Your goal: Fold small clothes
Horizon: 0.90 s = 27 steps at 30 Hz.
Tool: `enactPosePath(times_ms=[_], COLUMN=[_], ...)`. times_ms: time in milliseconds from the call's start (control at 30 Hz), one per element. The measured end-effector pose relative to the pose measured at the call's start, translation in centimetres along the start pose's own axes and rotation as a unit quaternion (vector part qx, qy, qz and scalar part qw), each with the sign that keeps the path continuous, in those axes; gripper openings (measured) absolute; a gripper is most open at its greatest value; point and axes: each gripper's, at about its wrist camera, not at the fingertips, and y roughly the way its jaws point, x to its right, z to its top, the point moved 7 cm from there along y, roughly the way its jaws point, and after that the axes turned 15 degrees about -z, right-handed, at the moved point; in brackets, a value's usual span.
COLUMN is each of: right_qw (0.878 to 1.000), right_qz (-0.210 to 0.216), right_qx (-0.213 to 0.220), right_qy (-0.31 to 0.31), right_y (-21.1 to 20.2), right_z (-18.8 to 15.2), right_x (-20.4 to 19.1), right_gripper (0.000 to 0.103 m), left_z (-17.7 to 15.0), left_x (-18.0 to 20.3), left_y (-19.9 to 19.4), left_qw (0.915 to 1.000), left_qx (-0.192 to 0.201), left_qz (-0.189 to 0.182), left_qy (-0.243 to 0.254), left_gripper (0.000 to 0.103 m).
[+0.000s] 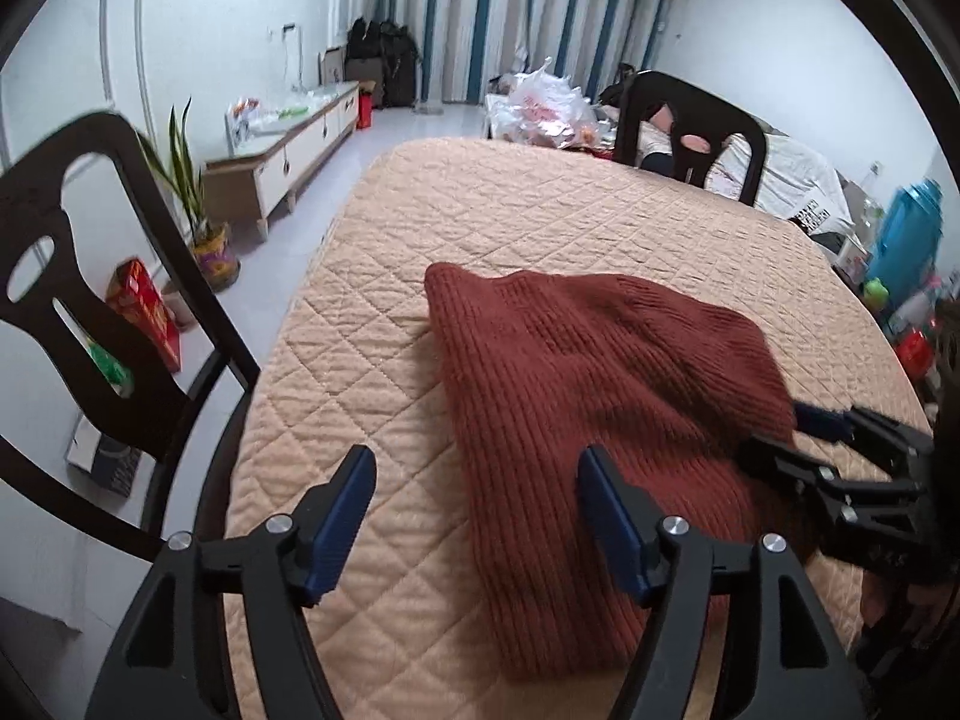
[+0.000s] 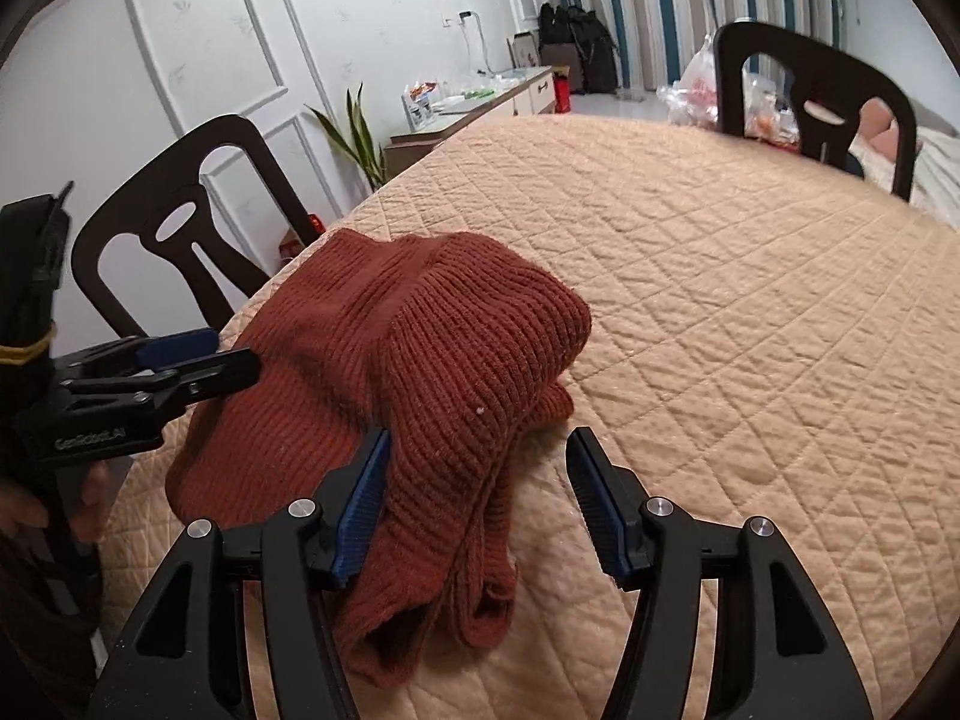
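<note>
Across the middle of both views your rust-red knitted garment (image 1: 600,396) lies folded into a thick bundle on the peach quilted cover (image 1: 540,210) that spreads over the table. At the bottom of the left wrist view your left gripper (image 1: 474,516) stands with its jaws apart and nothing pinched: the left blue pad (image 1: 339,525) hangs over bare quilt, while the right pad sits at the garment's left edge. At the right edge of that view your right gripper (image 1: 804,426) shows from the side, its fingers by the bundle's right side. At the bottom of the right wrist view that gripper (image 2: 477,501) is likewise released; the folded layers of the knit (image 2: 420,360) lie between its pads, brushing the left one, with a clear gap to the right one, so nothing is squeezed. Your left gripper (image 2: 198,360) enters from the left edge there, its tips at the garment's far left side, and fingers of your hand (image 2: 36,510) show below it. Dark chairs (image 2: 180,222) stand at the cover's far sides, a leafy plant (image 1: 192,180) and a low white cabinet (image 1: 288,150) sit at the upper left, and striped curtains (image 1: 510,18) fill the top.
</note>
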Motion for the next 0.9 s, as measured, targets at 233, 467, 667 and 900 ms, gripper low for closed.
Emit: enactPosePath(times_ms=[233,467,667,900], right_qw=[0.997,0.997,0.994,0.991], right_qz=[-0.058,-0.052,-0.092,-0.125], right_qx=[0.047,0.055,0.036,0.004], right_qy=[-0.021,-0.034,-0.042,-0.037], right_y=[-3.5,-6.4,-6.7,-5.7], right_z=[-1.0,-3.9,-6.9,-9.3], right_x=[-0.8,-3.1,-4.0,-3.7], right_gripper=[0.060,0.060,0.061,0.072], left_z=[-2.7,-5.9,-8.7,-11.1], left_x=[0.9,1.7,2.6,3.4], left_y=[-3.7,-4.9,-4.8,-3.9], left_qw=[0.9997,0.9988,0.9987,0.9969], left_qx=[0.020,0.026,0.013,-0.005], left_qz=[0.017,0.042,0.048,0.078], left_qy=[0.003,-0.005,-0.013,0.006], left_gripper=[0.078,0.082,0.084,0.084])
